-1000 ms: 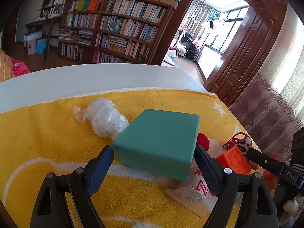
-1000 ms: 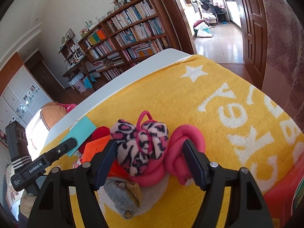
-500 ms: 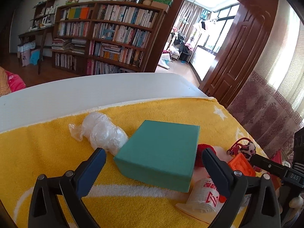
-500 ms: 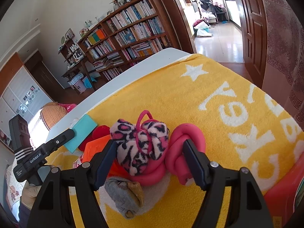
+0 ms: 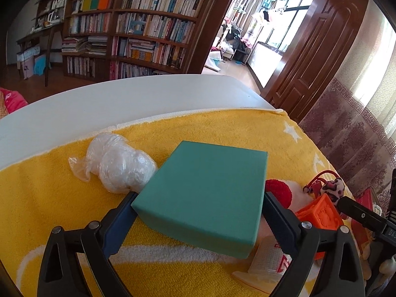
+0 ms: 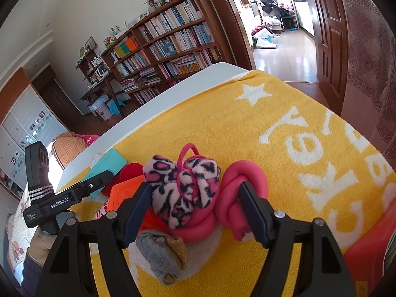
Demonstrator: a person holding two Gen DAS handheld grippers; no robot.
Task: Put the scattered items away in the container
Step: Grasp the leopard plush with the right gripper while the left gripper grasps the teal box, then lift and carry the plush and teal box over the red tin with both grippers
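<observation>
Teal box straddled by the left jaws, grip not yet set

Teal and flat-topped, the box [image 5: 205, 195] lies on the yellow towel [image 5: 49, 198], one edge propped on a white roll [image 5: 269, 255] so it tilts. The left gripper [image 5: 198, 212] straddles it with jaws closing; whether the pads already press on its sides I cannot tell. A good grip, in my judgement, means squaring the pads on the two opposite side walls and closing evenly, since a tilted box can twist out. At ten o'clock from the box a crumpled plastic bag [image 5: 116, 163] touches its corner; at three o'clock sit a red ball [image 5: 278, 190] and an orange cube [image 5: 321, 212]. The right gripper [image 6: 195, 205] hangs unclenched over a leopard-print bow [image 6: 183, 185] and a knotted pink tube [image 6: 245, 180], with a grey sock [image 6: 160, 250] at six o'clock. At five o'clock of the right view shows a red container [image 6: 371, 247] rim, the likely destination
</observation>
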